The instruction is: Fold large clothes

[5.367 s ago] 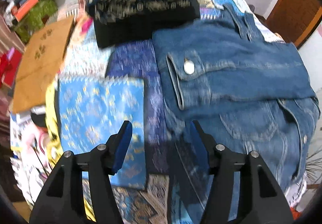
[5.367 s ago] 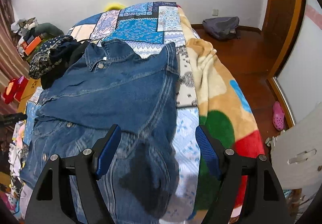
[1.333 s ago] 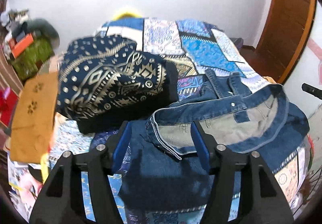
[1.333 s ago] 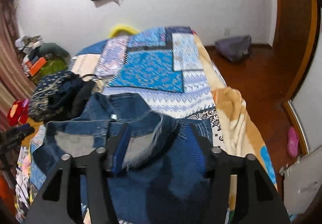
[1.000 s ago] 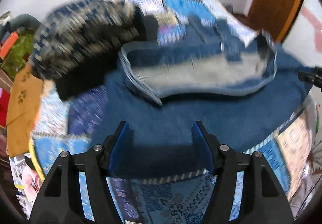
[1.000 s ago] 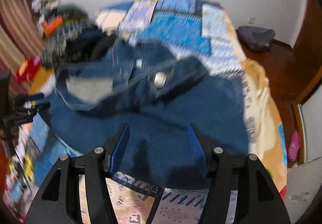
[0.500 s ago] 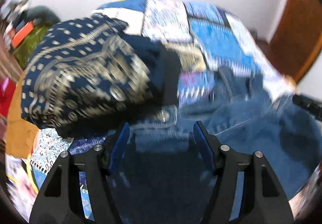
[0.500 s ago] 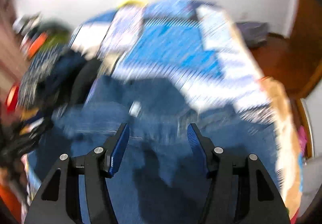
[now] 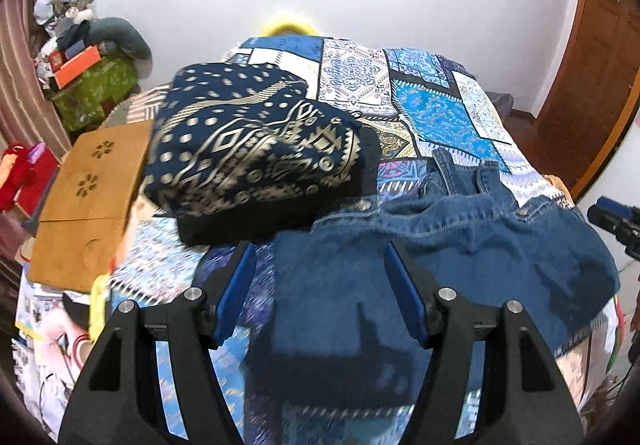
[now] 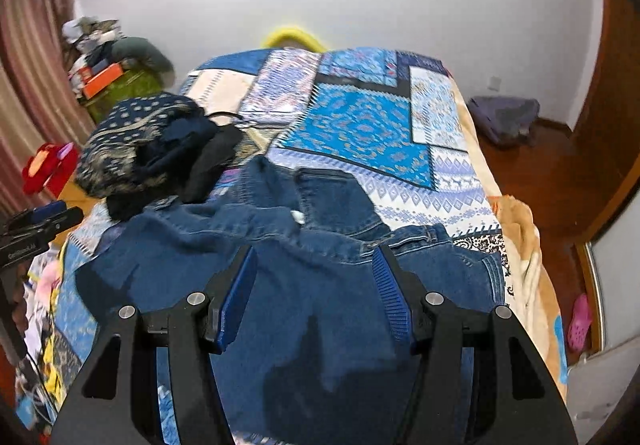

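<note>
A blue denim jacket (image 9: 460,241) lies folded in a loose bundle on the patchwork bedspread (image 9: 432,105), collar toward the far wall. My left gripper (image 9: 320,257) hovers open above the jacket's left edge, nothing between its blue pads. In the right wrist view the jacket (image 10: 344,205) spreads under my right gripper (image 10: 314,257), which is also open and clear of the cloth. A folded stack of navy, gold-patterned clothes (image 9: 256,149) sits just beyond the jacket on the left.
A brown wooden board (image 9: 88,197) rests at the bed's left side, with piled clutter (image 9: 92,77) behind it. An orange blanket (image 10: 520,245) drapes over the right edge. A grey bag (image 10: 504,117) and a pink slipper (image 10: 578,321) lie on the wooden floor.
The jacket hem that was lifted toward the collar now lies down on the folded bundle. Both grippers have risen and drawn back from it, still open.
</note>
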Motion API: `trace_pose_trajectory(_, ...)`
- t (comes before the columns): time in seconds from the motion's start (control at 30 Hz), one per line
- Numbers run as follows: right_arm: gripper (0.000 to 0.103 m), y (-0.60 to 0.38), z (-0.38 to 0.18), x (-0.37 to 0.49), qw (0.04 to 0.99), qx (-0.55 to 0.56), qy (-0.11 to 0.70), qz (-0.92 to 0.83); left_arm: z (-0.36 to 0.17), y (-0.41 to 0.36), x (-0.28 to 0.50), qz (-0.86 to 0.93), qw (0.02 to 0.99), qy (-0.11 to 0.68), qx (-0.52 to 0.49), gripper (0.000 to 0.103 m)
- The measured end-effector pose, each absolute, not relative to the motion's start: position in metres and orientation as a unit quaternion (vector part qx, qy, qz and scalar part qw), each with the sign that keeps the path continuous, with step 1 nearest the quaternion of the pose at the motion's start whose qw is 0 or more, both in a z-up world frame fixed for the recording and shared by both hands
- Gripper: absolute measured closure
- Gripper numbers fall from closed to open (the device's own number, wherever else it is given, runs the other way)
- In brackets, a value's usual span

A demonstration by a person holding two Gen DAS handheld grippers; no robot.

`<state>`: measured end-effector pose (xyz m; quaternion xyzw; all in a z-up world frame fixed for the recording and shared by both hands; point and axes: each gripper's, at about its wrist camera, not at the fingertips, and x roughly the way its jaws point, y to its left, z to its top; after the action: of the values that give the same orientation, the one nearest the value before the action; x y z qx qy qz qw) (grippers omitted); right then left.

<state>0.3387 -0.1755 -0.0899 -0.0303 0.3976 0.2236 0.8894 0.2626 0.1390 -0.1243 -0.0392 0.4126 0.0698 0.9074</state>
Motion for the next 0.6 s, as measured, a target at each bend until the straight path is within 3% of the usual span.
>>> trace_pose_trajectory(0.1,0.047,-0.171,-0.080,0.322,0.894,-0.042,0.382,0.232,-0.122,0.143,0.244,0.071,0.907,0.412,-0.049,0.037)
trace_pose_trajectory(0.17,0.046,-0.167,-0.076,0.311,0.893,-0.048,0.378,0.240,-0.126,0.149,0.231,0.071,0.902,0.419,-0.074,0.031)
trace_pose_trajectory(0.3,0.026,-0.161,-0.081,0.298,0.892,-0.050,0.378,0.241,-0.153,0.165,0.212,0.055,0.875,0.452,-0.166,0.025)
trace_pose_trajectory(0.6,0.026,-0.143,-0.138,0.294,0.860,-0.077,0.448,0.231,-0.238,0.191,0.209,0.030,0.781,0.523,-0.340,0.025)
